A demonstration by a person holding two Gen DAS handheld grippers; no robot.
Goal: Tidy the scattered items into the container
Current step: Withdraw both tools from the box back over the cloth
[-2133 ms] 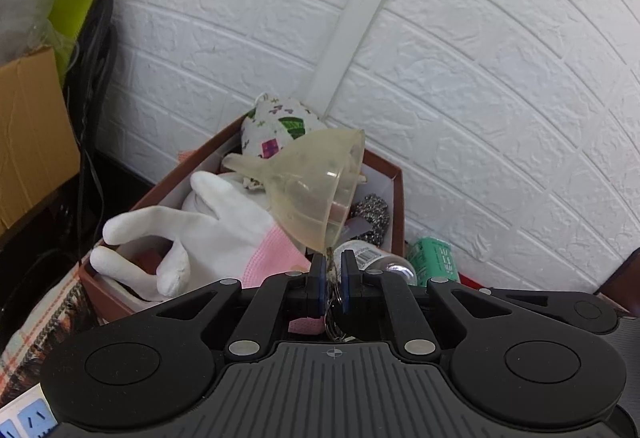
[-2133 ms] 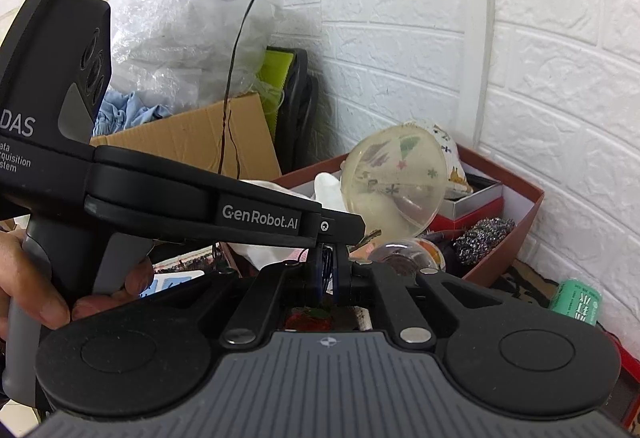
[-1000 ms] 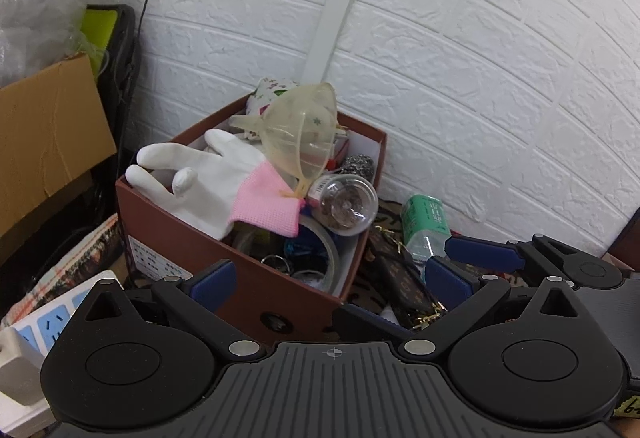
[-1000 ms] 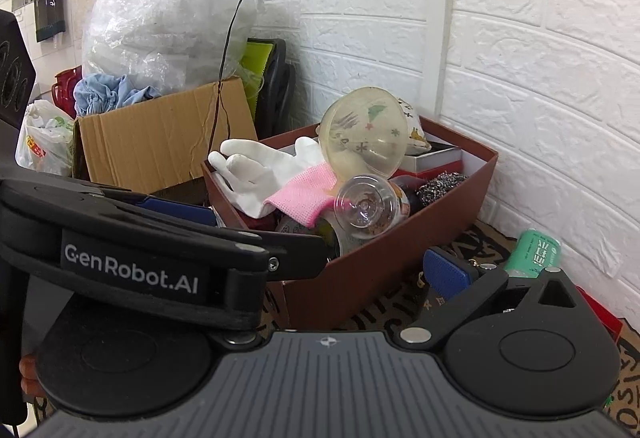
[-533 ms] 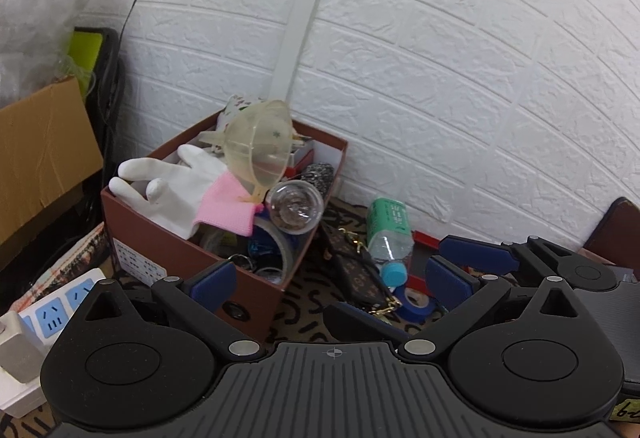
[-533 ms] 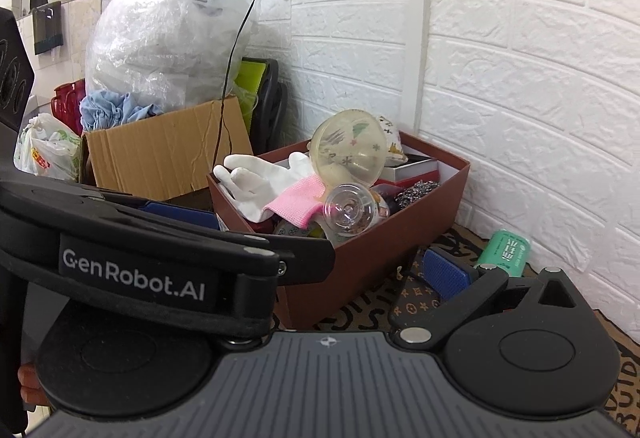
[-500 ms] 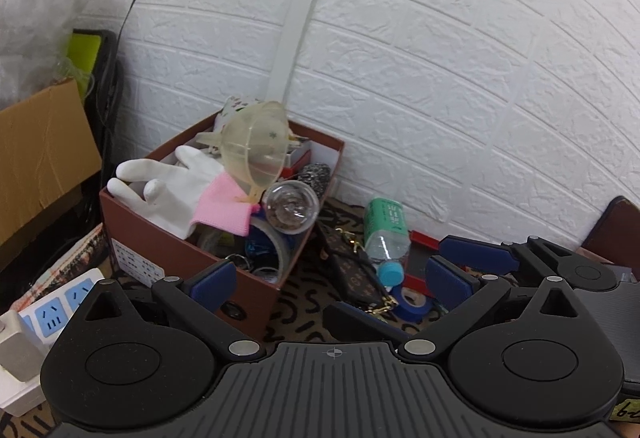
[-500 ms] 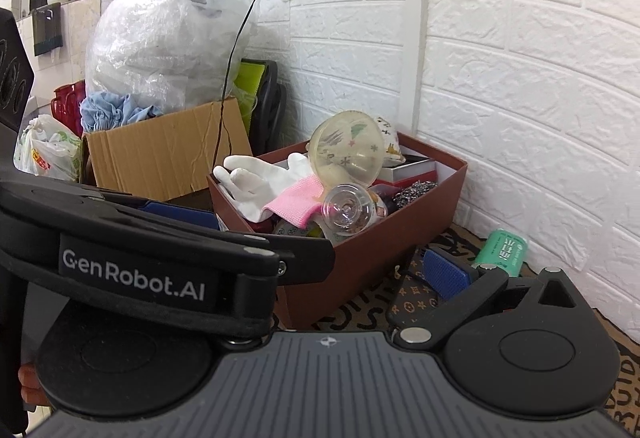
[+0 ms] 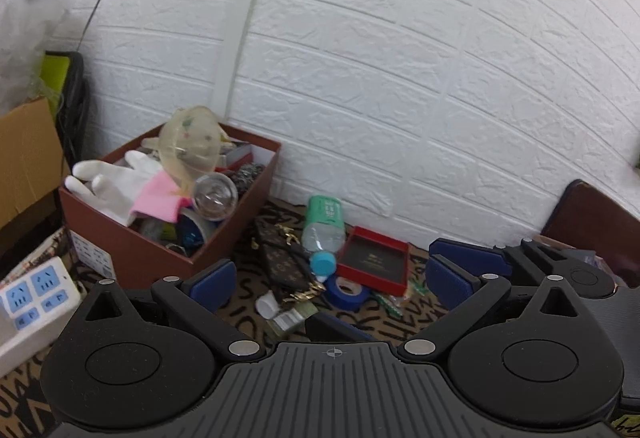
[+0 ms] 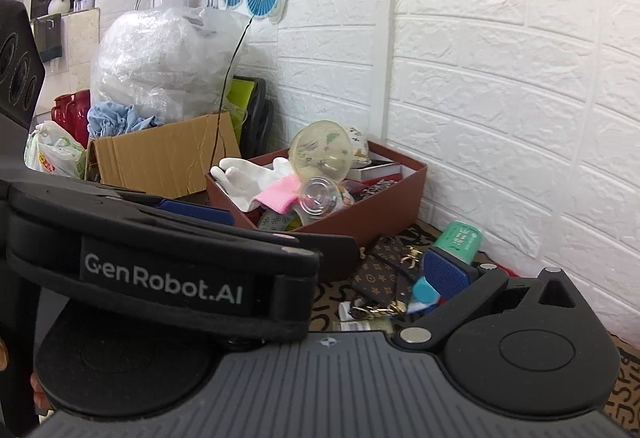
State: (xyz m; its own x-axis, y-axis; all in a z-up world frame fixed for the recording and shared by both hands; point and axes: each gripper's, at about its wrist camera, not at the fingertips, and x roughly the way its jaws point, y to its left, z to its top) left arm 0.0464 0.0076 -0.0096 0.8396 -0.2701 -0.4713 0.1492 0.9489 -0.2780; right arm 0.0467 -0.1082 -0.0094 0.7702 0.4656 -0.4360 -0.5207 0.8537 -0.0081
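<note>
A brown box (image 9: 132, 234) (image 10: 380, 207) against the white brick wall holds a white glove (image 9: 112, 179), a pale funnel (image 9: 192, 153), a clear bulb (image 9: 212, 193) and more. On the patterned mat beside it lie a green bottle (image 9: 324, 222) (image 10: 456, 238), a brown monogram pouch (image 9: 282, 258) (image 10: 384, 270), a blue tape roll (image 9: 346, 292), a red tray (image 9: 374, 260) and small bits. My left gripper (image 9: 324, 278) is open and empty, back from the mat items. My right gripper (image 10: 336, 250) is open and empty; the left gripper's body hides its left finger.
A cardboard box (image 10: 160, 157) and a big plastic bag (image 10: 160, 65) stand left of the brown box. A white power strip (image 9: 32, 302) lies at the lower left. A dark brown object (image 9: 592, 213) stands at the right by the wall.
Both grippers have drawn back and swung right, away from the box. The funnel, held 2 s ago, now rests in the box. The mat items have come into fuller view.
</note>
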